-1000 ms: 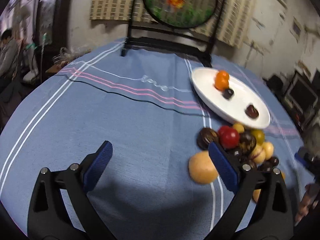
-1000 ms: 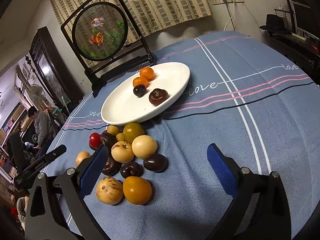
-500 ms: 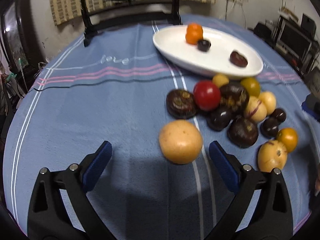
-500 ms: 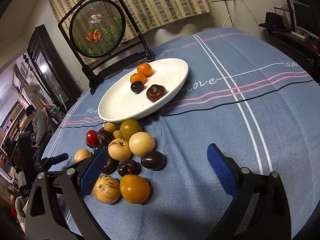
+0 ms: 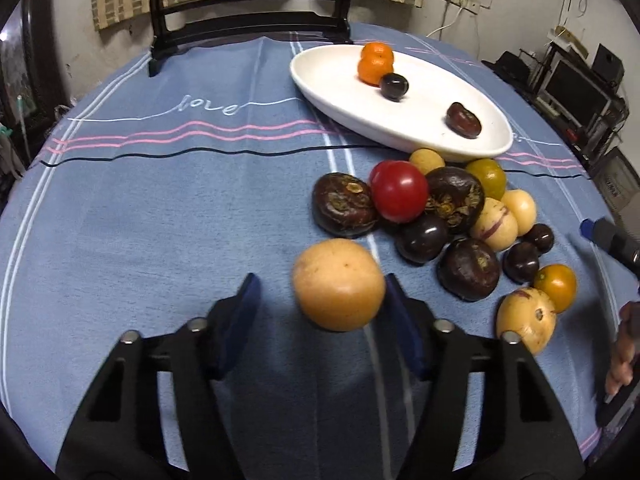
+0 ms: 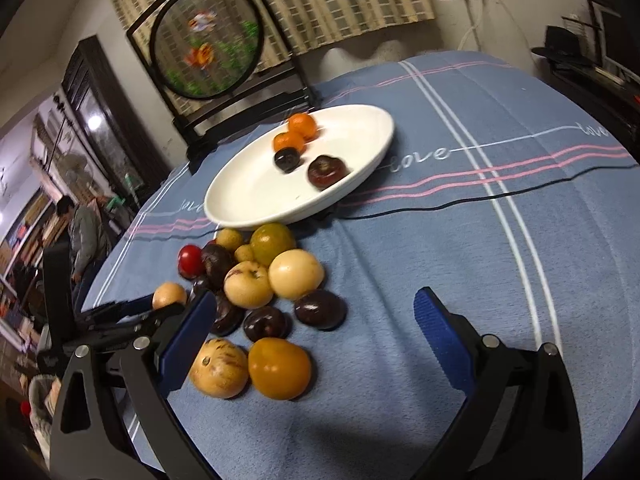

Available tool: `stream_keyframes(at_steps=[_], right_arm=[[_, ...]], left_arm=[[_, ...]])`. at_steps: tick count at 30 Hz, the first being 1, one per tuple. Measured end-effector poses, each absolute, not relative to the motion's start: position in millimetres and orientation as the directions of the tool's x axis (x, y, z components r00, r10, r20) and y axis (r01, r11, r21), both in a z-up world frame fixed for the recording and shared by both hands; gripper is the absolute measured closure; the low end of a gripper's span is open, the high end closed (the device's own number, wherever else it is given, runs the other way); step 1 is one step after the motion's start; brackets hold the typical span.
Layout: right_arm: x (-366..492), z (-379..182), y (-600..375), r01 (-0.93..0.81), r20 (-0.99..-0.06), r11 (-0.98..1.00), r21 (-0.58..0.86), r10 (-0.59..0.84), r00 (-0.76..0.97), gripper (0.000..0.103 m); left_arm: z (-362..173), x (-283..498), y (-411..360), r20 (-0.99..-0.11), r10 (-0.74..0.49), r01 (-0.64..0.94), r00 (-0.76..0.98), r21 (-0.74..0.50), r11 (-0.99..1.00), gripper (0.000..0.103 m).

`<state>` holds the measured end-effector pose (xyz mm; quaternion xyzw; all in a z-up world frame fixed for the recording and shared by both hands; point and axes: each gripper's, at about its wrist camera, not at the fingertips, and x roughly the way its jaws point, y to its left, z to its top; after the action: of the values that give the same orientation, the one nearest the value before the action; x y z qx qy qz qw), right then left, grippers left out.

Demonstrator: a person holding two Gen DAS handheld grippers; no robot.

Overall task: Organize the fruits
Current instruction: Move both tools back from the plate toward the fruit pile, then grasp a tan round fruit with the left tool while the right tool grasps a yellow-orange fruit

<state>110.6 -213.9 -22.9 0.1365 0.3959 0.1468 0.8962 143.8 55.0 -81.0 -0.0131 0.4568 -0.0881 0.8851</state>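
A tan round fruit (image 5: 338, 284) lies on the blue tablecloth, apart from the pile, between the blue pads of my left gripper (image 5: 318, 300). Those jaws are closing; the right pad is at the fruit's side and a gap shows at the left pad. In the right wrist view the same fruit (image 6: 168, 295) sits at the left gripper's tip. My right gripper (image 6: 316, 304) stands open over the near edge of the fruit pile (image 6: 256, 280), holding nothing. The white oval plate (image 5: 336, 80) holds two oranges (image 5: 375, 62) and two dark fruits.
The pile (image 5: 448, 216) of red, dark purple, yellow and orange fruits lies just below the plate (image 6: 240, 216). A framed round screen (image 6: 206, 40) stands at the table's far edge. A person (image 6: 86, 232) is in the room at the left.
My left gripper swung toward the pile and came down over the tan fruit, then its jaws narrowed from wide open to around it. The right gripper barely moved.
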Motion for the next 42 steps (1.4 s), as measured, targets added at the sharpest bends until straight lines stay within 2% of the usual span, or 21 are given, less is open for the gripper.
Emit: stream_keyframes(at_steps=[1,2,7,9,11,13,18,21,22,23,30,32,38,42], right_arm=[[110,-24,-210,-0.170,-0.676,0.921,0.351,0.375,0.634,0.004],[110,-25,-207,-0.181,-0.681,0.920,0.349,0.381,0.625,0.004],[100,-29,-197,-0.240,-0.700,0.910,0.337,0.413,0.582,0.004],[92,-30,-194,-0.262,-0.710,0.907,0.329,0.421,0.565,0.010],[88,-33,-198,-0.259,-0.721,0.906,0.334,0.423,0.549,0.028],[89,-37,-203,-0.240,-0.741,0.911,0.336,0.413,0.529,0.037],[92,-42,-189,-0.283,-0.782,0.916,0.285,0.393,0.484,0.038],[93,-42,-178,-0.314,-0.788,0.914,0.258,0.387,0.479,0.052],[95,-42,-178,-0.312,-0.789,0.914,0.260,0.387,0.477,0.061],[97,-44,-179,-0.304,-0.795,0.914,0.267,0.388,0.467,0.063],[100,-46,-197,-0.286,-0.751,0.875,0.390,0.482,0.452,0.065],[100,-44,-200,-0.276,-0.743,0.876,0.396,0.483,0.465,0.065],[98,-26,-209,-0.274,-0.695,0.867,0.416,0.497,0.520,0.065],[108,-15,-214,-0.274,-0.680,0.862,0.426,0.505,0.532,0.065]], left_arm=[[-80,144,55,-0.801,-0.180,0.151,0.571,-0.113,0.982,0.054],[-80,145,54,-0.796,-0.185,0.155,0.577,-0.116,0.981,0.056],[-80,146,55,-0.794,-0.192,0.153,0.577,-0.125,0.980,0.057],[-80,147,54,-0.795,-0.188,0.153,0.577,-0.121,0.981,0.056],[-80,147,54,-0.796,-0.185,0.153,0.577,-0.118,0.981,0.056],[-81,146,54,-0.796,-0.184,0.152,0.577,-0.117,0.981,0.055],[-81,146,54,-0.798,-0.181,0.153,0.576,-0.112,0.982,0.055],[-81,146,54,-0.797,-0.181,0.152,0.576,-0.113,0.982,0.055],[-81,146,54,-0.798,-0.181,0.153,0.576,-0.112,0.982,0.055],[-81,146,53,-0.798,-0.179,0.154,0.575,-0.110,0.982,0.055],[-82,147,53,-0.797,-0.191,0.160,0.573,-0.120,0.980,0.053],[-81,146,54,-0.793,-0.194,0.158,0.577,-0.124,0.980,0.057],[-69,137,54,-0.748,-0.229,0.187,0.623,-0.142,0.972,0.057],[-50,143,62,-0.719,-0.271,0.187,0.639,-0.197,0.962,0.057]])
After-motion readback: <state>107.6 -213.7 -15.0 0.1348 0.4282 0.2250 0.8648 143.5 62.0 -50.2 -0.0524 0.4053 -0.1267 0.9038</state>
